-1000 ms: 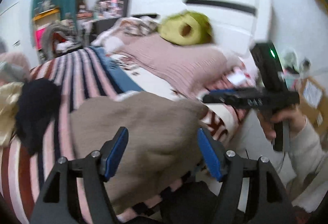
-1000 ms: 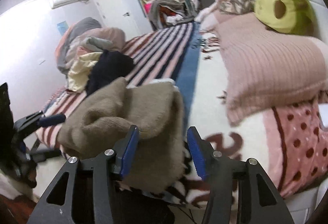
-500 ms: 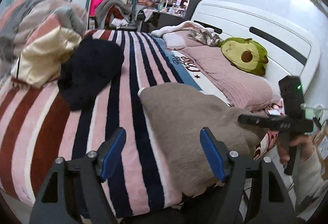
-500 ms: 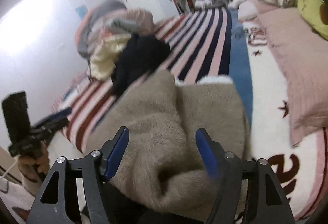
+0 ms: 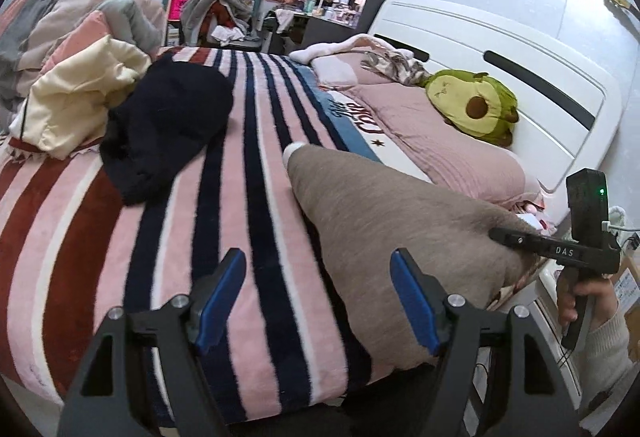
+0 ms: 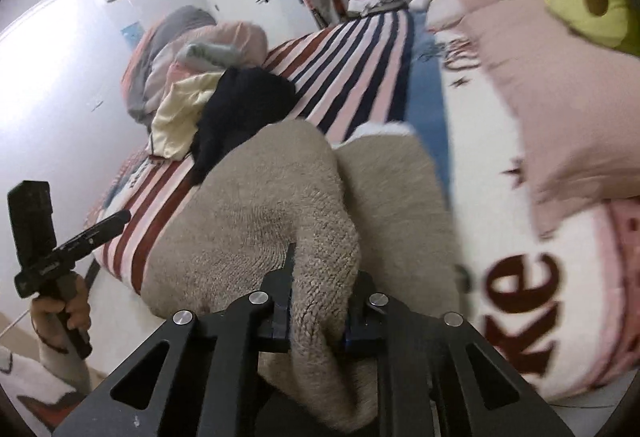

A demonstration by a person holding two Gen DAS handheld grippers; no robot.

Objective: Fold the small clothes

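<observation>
Right gripper: your right gripper [image 6: 316, 321] is clenching a raised fold of the beige fleece garment [image 6: 280, 221]; the fabric is bunching up between the two blue-padded fingers and spilling over them toward the camera. From the left wrist view you are seeing the same tool [image 5: 556, 249] from the side, reaching onto the garment's near right end, with your right hand [image 5: 580, 297] wrapping the handle.

Left gripper: your left gripper [image 5: 320, 301] is standing wide apart and gripping nothing; it is hovering over the near edge of the striped blanket [image 5: 120, 237], with its right finger just in front of the beige garment [image 5: 380, 221]. In the right wrist view it [image 6: 104, 225] is sitting off the bed's side, your left hand [image 6: 60, 313] holding its grip.

Beige garment: it is lying across the near corner of the bed, partly on the striped blanket [image 6: 352, 69] and partly over the white printed cover [image 6: 500, 245], with a white cuff or lining [image 5: 294, 149] peeking out at its far end.

Other clothes: a dark navy piece [image 5: 168, 125] is lying further up the stripes, touching a cream one [image 5: 80, 97] and a heap of pink and grey bedding [image 5: 60, 17] behind it.

Head of bed: an avocado plush [image 5: 472, 105] is resting on a pink pillow [image 5: 452, 157] against the white headboard [image 5: 500, 49].
</observation>
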